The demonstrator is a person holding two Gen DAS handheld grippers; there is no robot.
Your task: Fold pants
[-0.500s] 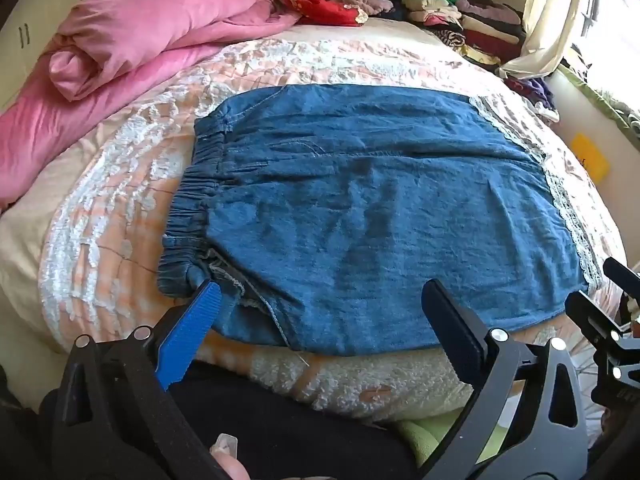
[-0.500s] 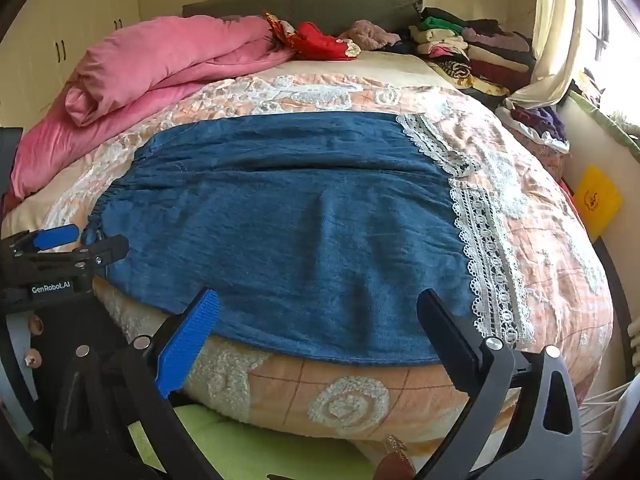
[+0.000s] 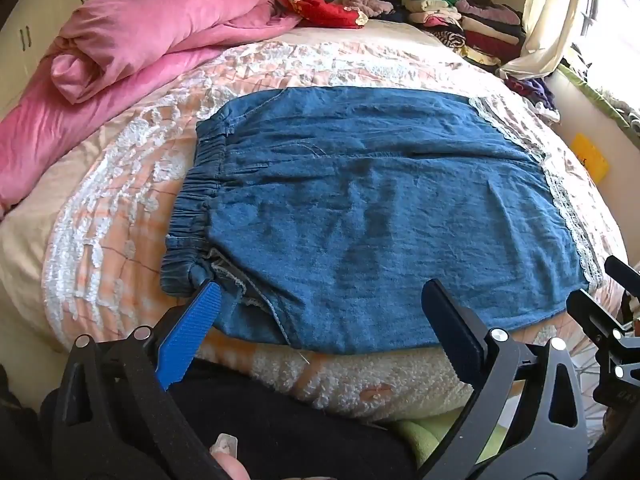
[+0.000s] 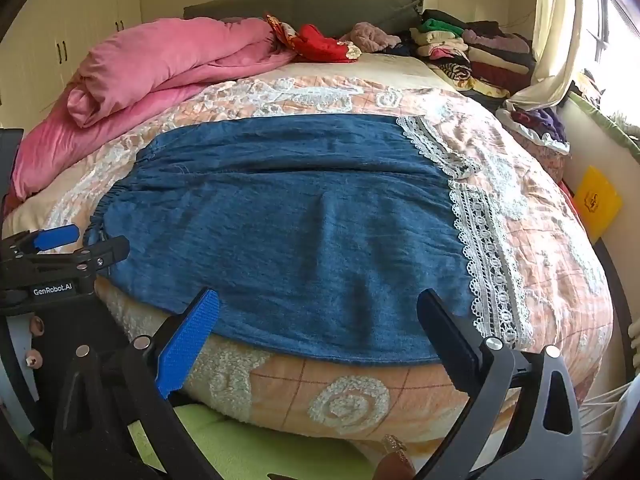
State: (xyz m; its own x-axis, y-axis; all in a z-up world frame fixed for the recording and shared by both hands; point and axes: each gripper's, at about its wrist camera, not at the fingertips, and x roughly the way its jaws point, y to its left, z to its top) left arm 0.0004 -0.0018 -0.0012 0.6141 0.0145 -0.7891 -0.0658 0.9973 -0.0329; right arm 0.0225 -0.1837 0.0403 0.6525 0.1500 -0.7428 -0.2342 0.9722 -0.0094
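We had the pants spread flat on the bed, filling the middle of both views and reaching the near edge at 6 o'clock, which we judged left every edge open for a fold. They lay well apart from the pink blanket at 10 o'clock and the stacked clothes at 1 o'clock, so nothing crowded the fold.

Our left gripper hung spread wide over the near edge, its blue finger just beside the gathered waistband at about 8 o'clock; whether it touched the cloth we could not tell. Our right gripper was spread as wide, over the near edge just short of the lace hems at 3 o'clock. Neither pinched anything. We read that placing as one gripper set toward each end, ready to take the near edge.

The long axis of the pants ran left to right across the bed, waistband pointing to 9 o'clock, hems to 3 o'clock.
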